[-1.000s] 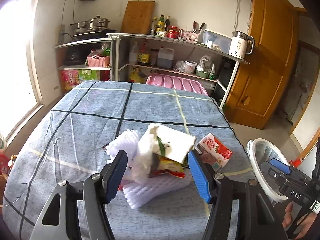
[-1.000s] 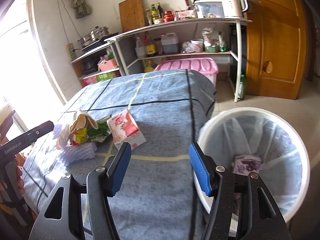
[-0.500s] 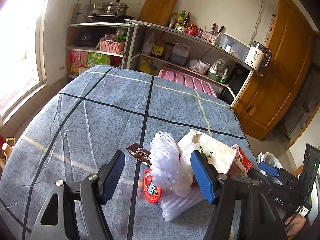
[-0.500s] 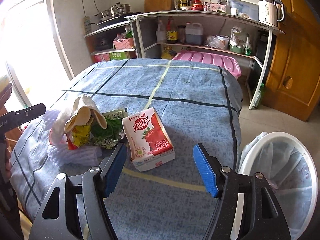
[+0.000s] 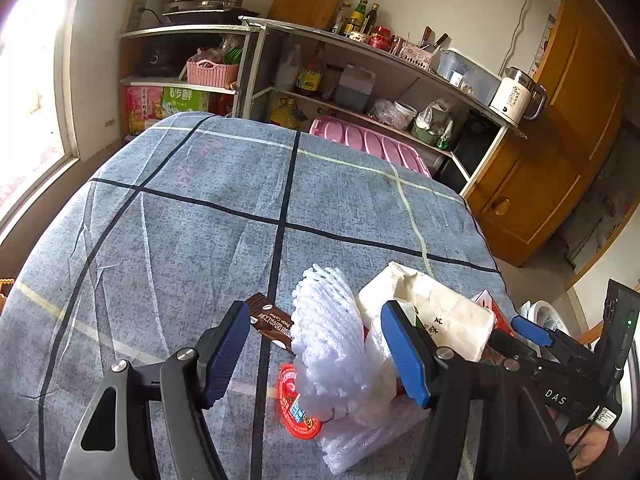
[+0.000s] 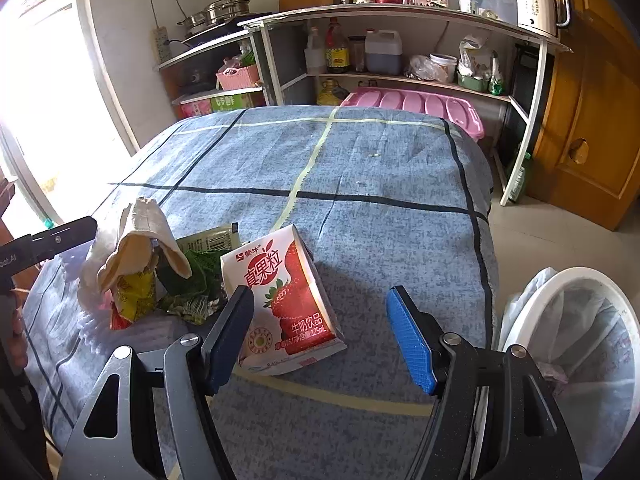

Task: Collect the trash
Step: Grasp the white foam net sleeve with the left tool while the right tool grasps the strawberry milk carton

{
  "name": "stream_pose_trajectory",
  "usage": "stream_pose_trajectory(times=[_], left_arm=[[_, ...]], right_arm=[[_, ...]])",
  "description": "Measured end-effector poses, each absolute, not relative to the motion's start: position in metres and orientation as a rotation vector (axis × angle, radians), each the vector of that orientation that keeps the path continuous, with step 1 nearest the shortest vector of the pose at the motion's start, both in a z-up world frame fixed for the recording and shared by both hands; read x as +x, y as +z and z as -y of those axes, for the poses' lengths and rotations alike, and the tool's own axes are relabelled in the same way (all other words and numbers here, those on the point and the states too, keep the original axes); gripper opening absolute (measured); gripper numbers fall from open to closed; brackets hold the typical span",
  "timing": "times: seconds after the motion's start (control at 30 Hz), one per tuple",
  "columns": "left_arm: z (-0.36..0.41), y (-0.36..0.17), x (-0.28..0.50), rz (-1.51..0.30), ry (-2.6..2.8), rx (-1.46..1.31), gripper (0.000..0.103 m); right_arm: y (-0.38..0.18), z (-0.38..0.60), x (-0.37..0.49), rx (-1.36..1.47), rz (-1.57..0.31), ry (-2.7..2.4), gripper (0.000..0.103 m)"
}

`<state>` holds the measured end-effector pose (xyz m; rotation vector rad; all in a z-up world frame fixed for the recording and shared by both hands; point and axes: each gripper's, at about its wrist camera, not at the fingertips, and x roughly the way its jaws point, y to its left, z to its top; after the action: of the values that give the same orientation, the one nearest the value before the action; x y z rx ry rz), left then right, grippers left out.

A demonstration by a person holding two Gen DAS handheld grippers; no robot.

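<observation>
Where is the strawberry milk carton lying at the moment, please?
In the right wrist view, the strawberry milk carton lies on the blue tablecloth, right of the crumpled wrappers, left of the bin.

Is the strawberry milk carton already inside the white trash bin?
No, the strawberry milk carton lies on the blue tablecloth, beside the white trash bin.

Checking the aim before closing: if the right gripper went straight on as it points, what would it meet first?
Probably the strawberry milk carton lying on the blue checked cloth; it sits between the open right gripper fingers, nearer the left one. Depth is unclear.
</observation>
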<state>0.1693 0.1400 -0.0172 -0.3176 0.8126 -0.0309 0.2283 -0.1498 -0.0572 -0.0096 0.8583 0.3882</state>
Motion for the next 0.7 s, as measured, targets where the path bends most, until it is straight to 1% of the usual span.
stream_pose_trajectory(times=[0.07,0.1,0.13,0.17,0.2,0.23,0.3,0.33,0.4,0.43,0.5,0.53,0.57,0.6,0.7], left_arm=[[-0.14,-0.019,0.171,-0.817,-0.035,-0.317,0.066],[-0.139,-0.021,0.172,-0.823,-0.035,-0.317,0.064],[-0.139,-0.022,0.173,-0.825,-0.036,-0.319,0.06],[-0.14,-0.023,0.174,-0.829,-0.032,-0.321,0.057],[-0.14,-0.024,0.175,-0.835,-0.03,-0.321,0.05],[-0.14,-0.025,0.176,-0.84,-0.03,-0.319,0.044],[-0.14,-0.027,0.176,-0.846,-0.028,-0.322,0.039],[-0.14,-0.027,0.176,-0.847,-0.029,-0.321,0.037],[-0.139,-0.028,0.175,-0.843,-0.023,-0.325,0.034],[-0.139,-0.027,0.175,-0.841,-0.025,-0.324,0.031],[-0.14,-0.026,0.173,-0.832,-0.016,-0.321,0.028],[-0.14,-0.026,0.172,-0.83,-0.012,-0.32,0.024],[-0.141,-0.025,0.169,-0.826,-0.009,-0.32,0.021],[-0.142,-0.023,0.168,-0.821,-0.005,-0.319,0.021],[-0.143,-0.02,0.163,-0.812,0.01,-0.307,0.02]], right_arm=[[-0.058,0.151,0.227,-0.001,-0.857,0.392,0.069],[-0.058,0.151,0.227,0.002,-0.857,0.394,0.067],[-0.058,0.15,0.227,0.003,-0.858,0.397,0.064],[-0.058,0.149,0.227,0.006,-0.858,0.408,0.057],[-0.057,0.149,0.227,0.008,-0.858,0.419,0.053],[-0.057,0.147,0.226,0.004,-0.856,0.424,0.051],[-0.056,0.144,0.224,-0.003,-0.851,0.433,0.044],[-0.056,0.143,0.223,-0.004,-0.849,0.439,0.042],[-0.056,0.142,0.221,-0.013,-0.846,0.439,0.039],[-0.056,0.142,0.22,-0.012,-0.846,0.44,0.039],[-0.056,0.143,0.219,-0.003,-0.849,0.446,0.034],[-0.055,0.145,0.218,0.006,-0.849,0.448,0.032],[-0.055,0.147,0.217,0.014,-0.847,0.448,0.029],[-0.054,0.149,0.216,0.023,-0.843,0.445,0.023],[-0.052,0.154,0.215,0.045,-0.836,0.44,0.017]])
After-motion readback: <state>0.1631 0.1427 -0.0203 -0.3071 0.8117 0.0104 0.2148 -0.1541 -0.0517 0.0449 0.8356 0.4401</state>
